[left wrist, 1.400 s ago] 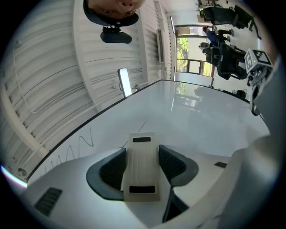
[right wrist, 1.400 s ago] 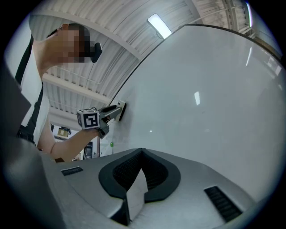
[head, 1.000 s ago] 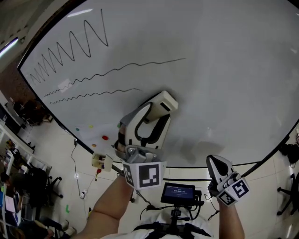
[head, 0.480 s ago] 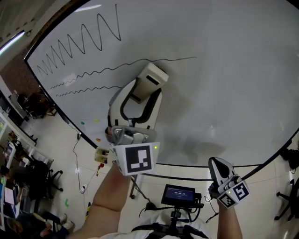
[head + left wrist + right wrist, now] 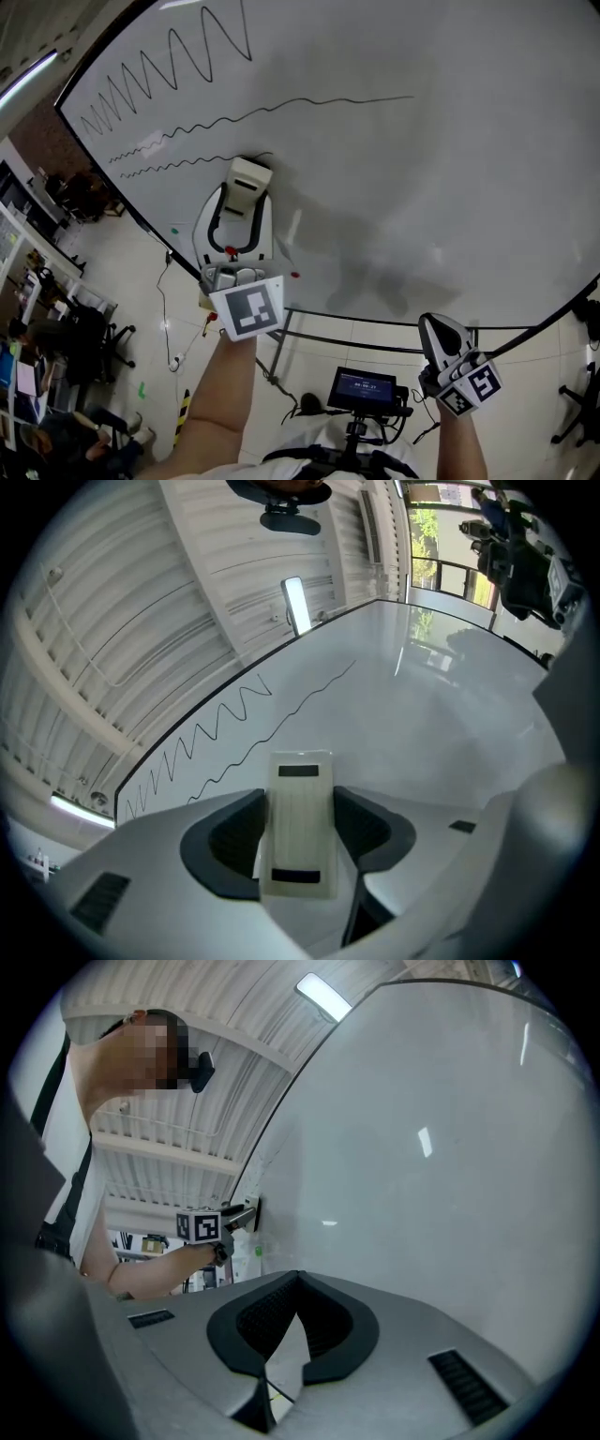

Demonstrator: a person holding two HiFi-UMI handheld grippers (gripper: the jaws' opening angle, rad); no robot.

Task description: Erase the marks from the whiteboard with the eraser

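The left claw is clamped on the eraser, its two pads gripping the long sides so the pale block sticks out ahead of them. The eraser sits low on the whiteboard, right at the right-hand end of the lowest squiggle, and it looks to be pressed against the surface. Above it run a longer wavy line and, at the top left, a tall zigzag; all three are there to be wiped. The right claw hangs down by the person's side, well apart from the work, its pads together with nothing between them.

I'd say the job has barely started. To do this stroke well, the eraser's face wants to lie flat on the board, not tipped onto an edge, with steady pressure. Then sweep left along the squiggle in one go, following its slight downward slope. Overlapping passes should stop thin streaks being left behind. The grip looks square, so the eraser shouldn't twist.
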